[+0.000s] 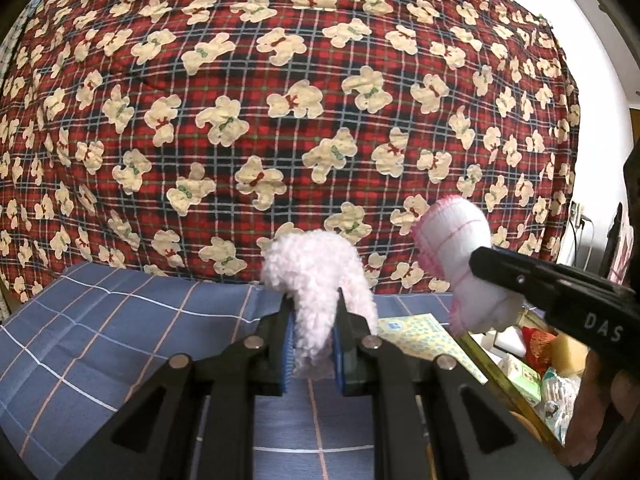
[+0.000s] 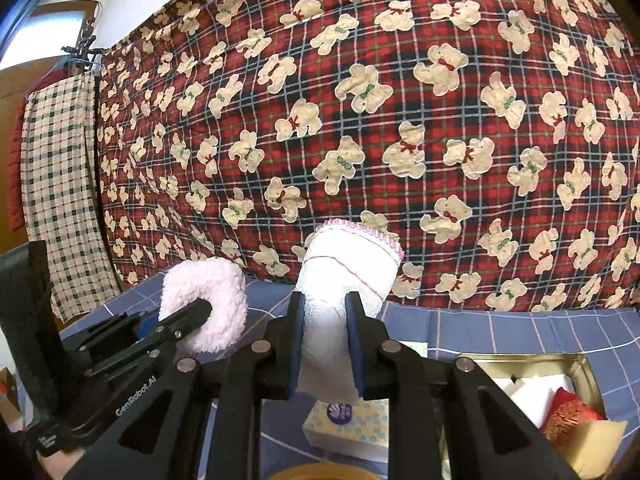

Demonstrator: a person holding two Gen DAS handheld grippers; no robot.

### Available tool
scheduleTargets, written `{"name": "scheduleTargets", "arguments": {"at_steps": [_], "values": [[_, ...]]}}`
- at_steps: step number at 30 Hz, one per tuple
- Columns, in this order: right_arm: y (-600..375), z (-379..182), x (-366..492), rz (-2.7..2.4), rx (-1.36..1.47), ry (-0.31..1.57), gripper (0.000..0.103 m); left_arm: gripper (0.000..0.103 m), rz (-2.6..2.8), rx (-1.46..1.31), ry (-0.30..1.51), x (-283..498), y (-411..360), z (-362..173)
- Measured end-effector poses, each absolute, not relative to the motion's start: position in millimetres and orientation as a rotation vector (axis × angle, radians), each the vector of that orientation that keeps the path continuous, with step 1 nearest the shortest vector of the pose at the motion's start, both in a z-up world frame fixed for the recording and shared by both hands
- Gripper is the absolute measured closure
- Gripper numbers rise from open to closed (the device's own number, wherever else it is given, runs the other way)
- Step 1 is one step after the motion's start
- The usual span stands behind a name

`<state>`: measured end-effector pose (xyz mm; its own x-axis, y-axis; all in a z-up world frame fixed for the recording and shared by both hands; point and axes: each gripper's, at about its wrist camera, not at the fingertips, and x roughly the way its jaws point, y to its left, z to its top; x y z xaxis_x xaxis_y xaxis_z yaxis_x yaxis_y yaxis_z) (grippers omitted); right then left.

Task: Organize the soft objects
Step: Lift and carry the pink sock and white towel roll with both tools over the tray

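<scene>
On the left, the left gripper (image 1: pixel 314 334) is clamped narrow on a fluffy pale-pink plush cloth (image 1: pixel 320 276), which bulges up and forward out of the jaws, its long axis running along the fingers and curling over at the top. Beside it to the right, well clear of touching, the right gripper (image 2: pixel 324 340) pinches a rolled white waffle-weave cloth with pink stitched edging (image 2: pixel 348 272); the roll stands along the fingers too, its open hemmed end pointing away toward the red plaid quilt printed with cream bears (image 1: pixel 280 100). Both cloths hang in the air above the blue checked sheet (image 1: pixel 100 320). The gold-rimmed metal tin (image 2: pixel 586 372) lies lowest and farthest right, below and right of the right-hand jaws, so the right hand looks the nearer one. It already holds white blocks, a red embroidered cushion-like piece and a yellow sponge. A patterned tissue box (image 2: pixel 348 424) sits just left of it.
</scene>
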<state>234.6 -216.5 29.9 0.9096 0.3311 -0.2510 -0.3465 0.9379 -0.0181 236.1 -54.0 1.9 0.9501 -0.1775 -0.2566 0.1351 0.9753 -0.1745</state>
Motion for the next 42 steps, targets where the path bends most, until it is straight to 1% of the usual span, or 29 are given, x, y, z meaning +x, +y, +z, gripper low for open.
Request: {"name": "scheduleTargets", "arguments": {"at_steps": [24,32,42], "values": [[-274.3,40.7,198.9,0.328,0.024,0.163,0.081,0.09,-0.24,-0.153,0.274,227.2,-75.4,5.6],[-293.6,42.3,196.7,0.314,0.057,0.145,0.081,0.09,-0.252,-0.154,0.249,217.5,-82.5,22.6],[-317.5,44.7,196.5,0.287,0.068,0.159,0.081,0.09,-0.348,-0.07,0.251,203.8,-132.4,52.5]]}}
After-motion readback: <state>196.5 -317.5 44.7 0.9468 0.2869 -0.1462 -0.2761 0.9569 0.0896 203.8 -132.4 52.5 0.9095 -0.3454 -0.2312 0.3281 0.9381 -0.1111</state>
